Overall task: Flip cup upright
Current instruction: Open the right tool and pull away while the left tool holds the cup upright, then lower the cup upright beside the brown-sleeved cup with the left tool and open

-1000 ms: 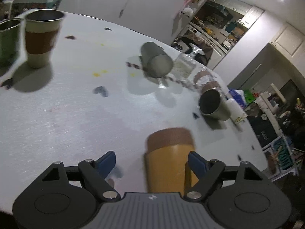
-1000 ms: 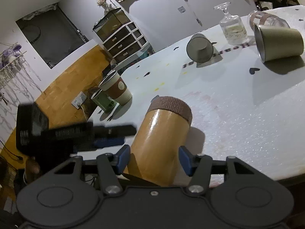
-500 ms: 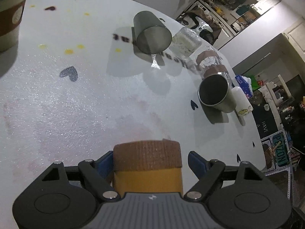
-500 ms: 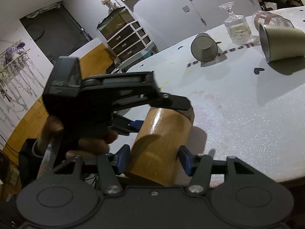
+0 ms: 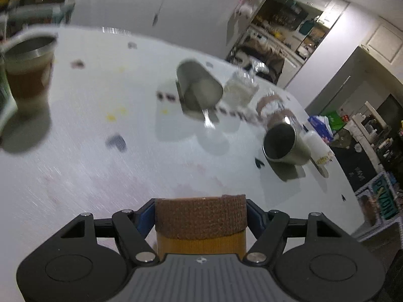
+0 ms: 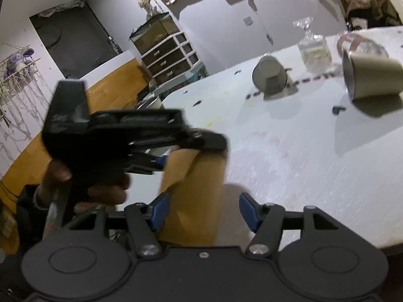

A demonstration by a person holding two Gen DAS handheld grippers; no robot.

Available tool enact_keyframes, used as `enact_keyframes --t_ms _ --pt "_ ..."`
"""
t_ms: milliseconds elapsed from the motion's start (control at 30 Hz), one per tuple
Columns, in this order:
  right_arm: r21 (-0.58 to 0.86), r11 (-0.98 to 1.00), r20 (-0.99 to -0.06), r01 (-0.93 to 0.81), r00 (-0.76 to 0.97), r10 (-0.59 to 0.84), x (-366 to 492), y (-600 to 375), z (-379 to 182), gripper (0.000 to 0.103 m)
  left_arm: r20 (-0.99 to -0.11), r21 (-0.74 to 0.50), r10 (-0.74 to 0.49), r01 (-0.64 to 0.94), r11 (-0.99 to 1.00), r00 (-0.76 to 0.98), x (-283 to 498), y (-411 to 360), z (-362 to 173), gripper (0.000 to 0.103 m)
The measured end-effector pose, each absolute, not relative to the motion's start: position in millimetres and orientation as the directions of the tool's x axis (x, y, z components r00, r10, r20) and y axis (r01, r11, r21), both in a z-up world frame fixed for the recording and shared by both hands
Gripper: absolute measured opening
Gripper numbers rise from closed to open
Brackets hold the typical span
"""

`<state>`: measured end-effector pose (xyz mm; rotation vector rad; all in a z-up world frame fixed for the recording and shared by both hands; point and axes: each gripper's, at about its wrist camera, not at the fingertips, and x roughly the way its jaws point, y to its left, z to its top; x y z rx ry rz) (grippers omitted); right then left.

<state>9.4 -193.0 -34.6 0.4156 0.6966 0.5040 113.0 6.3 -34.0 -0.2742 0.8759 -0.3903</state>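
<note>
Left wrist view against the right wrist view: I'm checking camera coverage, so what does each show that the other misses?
Only the left wrist view shows the left gripper shut on the taped end of the yellow cup, and an upright paper cup at far left.

Only the right wrist view shows that gripper from outside, the hand holding it, the open right gripper astride the cup, and a drawer unit.

Both show the white table, two tipped metal cups and a glass.
</note>
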Motion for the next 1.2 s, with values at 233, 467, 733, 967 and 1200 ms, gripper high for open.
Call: enact_keyframes --t_ms 233,467,733,967,1200 --pt "0.477 0.837 -0.519 -0.268 0.683 0.514 16 -192 -34 0.063 -0.642 -0.289 -0.312 0.155 0.945 0.701 129 33 -16 0.072" --pt "0.453 0.854 -0.534 -0.255 0.69 0.489 18 -190 -36 0.063 -0.569 -0.178 -0.154 0.062 0.982 0.808 166 52 2 0.072" --pt "0.429 0.871 -0.548 -0.241 0.697 0.463 22 -189 -38 0.063 -0.49 -0.034 0.018 -0.039 0.999 0.871 209 55 8 0.072" --pt "0.425 0.875 -0.556 -0.232 0.696 0.454 24 -189 -41 0.063 -0.43 0.037 0.086 -0.078 0.996 0.899 225 53 1 0.072" --pt "0.423 0.876 -0.557 -0.23 0.697 0.452 23 -190 -42 0.063 -0.409 0.08 0.114 -0.089 0.993 0.905 237 50 -11 0.072"
